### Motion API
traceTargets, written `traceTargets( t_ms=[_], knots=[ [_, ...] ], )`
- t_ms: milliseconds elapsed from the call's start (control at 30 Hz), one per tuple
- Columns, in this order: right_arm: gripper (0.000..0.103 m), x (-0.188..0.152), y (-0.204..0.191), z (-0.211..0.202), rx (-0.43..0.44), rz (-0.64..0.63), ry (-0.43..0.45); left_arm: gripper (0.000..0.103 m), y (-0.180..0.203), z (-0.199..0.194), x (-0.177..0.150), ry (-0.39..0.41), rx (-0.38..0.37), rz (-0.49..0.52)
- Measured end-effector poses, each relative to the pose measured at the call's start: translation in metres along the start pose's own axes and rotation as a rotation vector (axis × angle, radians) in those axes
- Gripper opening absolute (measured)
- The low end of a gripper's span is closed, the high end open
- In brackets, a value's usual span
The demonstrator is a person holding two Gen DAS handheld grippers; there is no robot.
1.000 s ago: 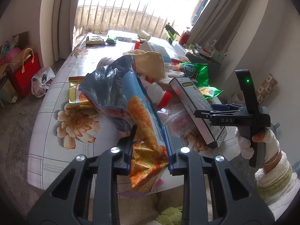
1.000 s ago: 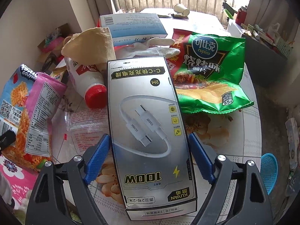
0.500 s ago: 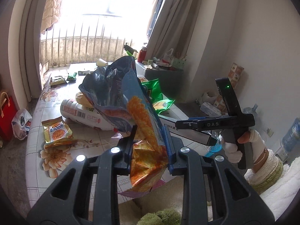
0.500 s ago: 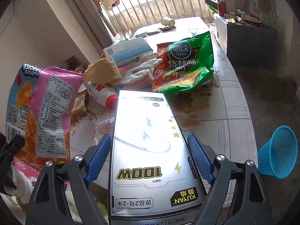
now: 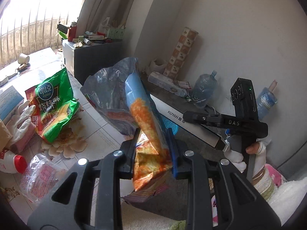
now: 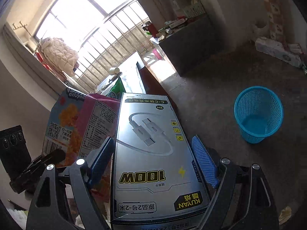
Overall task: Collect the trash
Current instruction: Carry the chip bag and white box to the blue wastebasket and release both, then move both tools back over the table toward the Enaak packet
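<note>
My left gripper (image 5: 153,145) is shut on a crumpled blue and orange snack bag (image 5: 142,115), held up above the table's right edge. My right gripper (image 6: 153,157) is shut on a silver cable box (image 6: 151,149); the box also shows in the left wrist view (image 5: 184,122), level with the bag and just to its right. The snack bag shows at the left of the right wrist view (image 6: 76,122). A blue mesh trash basket (image 6: 259,113) stands empty on the floor to the right, below both grippers; a bit of it shows behind the bag (image 5: 170,126).
On the table (image 5: 107,132) lie a green chip bag (image 5: 51,103), a white glove (image 5: 21,118), a red-capped bottle (image 5: 13,163), a clear wrapper (image 5: 40,178) and a paper cup (image 5: 24,57). A dark cabinet (image 5: 96,59) stands behind. Bottles and boxes line the wall.
Both grippers have swung to the right, away from the table and out over the floor, each keeping hold of its item. The blue basket has come into full view on the right.
</note>
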State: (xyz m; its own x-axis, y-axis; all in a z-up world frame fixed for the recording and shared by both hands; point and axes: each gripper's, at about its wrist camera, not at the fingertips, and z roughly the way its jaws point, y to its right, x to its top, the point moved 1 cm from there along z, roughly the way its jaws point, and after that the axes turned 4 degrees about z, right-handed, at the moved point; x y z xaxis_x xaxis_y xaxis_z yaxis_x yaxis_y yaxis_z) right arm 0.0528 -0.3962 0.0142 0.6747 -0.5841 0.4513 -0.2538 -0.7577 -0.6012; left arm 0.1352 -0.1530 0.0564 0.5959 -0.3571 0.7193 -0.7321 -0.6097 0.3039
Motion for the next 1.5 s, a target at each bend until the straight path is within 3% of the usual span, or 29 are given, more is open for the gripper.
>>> traceTargets(
  t_ms=[233,333,567,633,667,700,767,900,1100,1367,1500],
  knots=[
    [0.081,0.027,0.123,-0.004,-0.173,0.238,0.05,0.025,0.014,0.169,0.059,-0.331,-0.178,-0.028],
    [0.081,0.038,0.177,0.015,-0.19,0.36,0.017,0.025,0.01,0.244,0.068,-0.442,-0.187,-0.083],
    [0.082,0.062,0.281,0.071,-0.185,0.65,-0.033,0.027,0.016,0.379,0.058,-0.593,-0.157,-0.141],
    [0.082,0.073,0.309,0.092,-0.142,0.735,-0.032,0.048,0.013,0.415,0.056,-0.62,-0.141,-0.164],
    [0.082,0.076,0.325,0.102,-0.121,0.781,-0.029,0.068,0.009,0.427,0.059,-0.617,-0.113,-0.203],
    [0.083,0.078,0.338,0.113,-0.105,0.815,-0.037,0.074,0.005,0.442,0.065,-0.592,-0.078,-0.247],
    [0.084,0.078,0.362,0.134,-0.088,0.878,-0.053,0.075,-0.003,0.455,0.067,-0.561,-0.048,-0.317],
    [0.084,0.058,0.38,0.15,-0.079,0.943,-0.074,0.075,-0.015,0.454,0.062,-0.562,-0.088,-0.422],
    [0.084,0.03,0.38,0.135,-0.094,0.93,-0.072,0.075,-0.018,0.415,0.076,-0.501,-0.077,-0.37],
    [0.084,0.018,0.356,0.086,-0.104,0.886,-0.02,0.075,-0.012,0.311,0.094,-0.344,-0.098,-0.298],
    [0.084,0.023,0.314,0.053,-0.136,0.76,0.018,0.079,-0.001,0.236,0.097,-0.215,-0.094,-0.233]
  ],
)
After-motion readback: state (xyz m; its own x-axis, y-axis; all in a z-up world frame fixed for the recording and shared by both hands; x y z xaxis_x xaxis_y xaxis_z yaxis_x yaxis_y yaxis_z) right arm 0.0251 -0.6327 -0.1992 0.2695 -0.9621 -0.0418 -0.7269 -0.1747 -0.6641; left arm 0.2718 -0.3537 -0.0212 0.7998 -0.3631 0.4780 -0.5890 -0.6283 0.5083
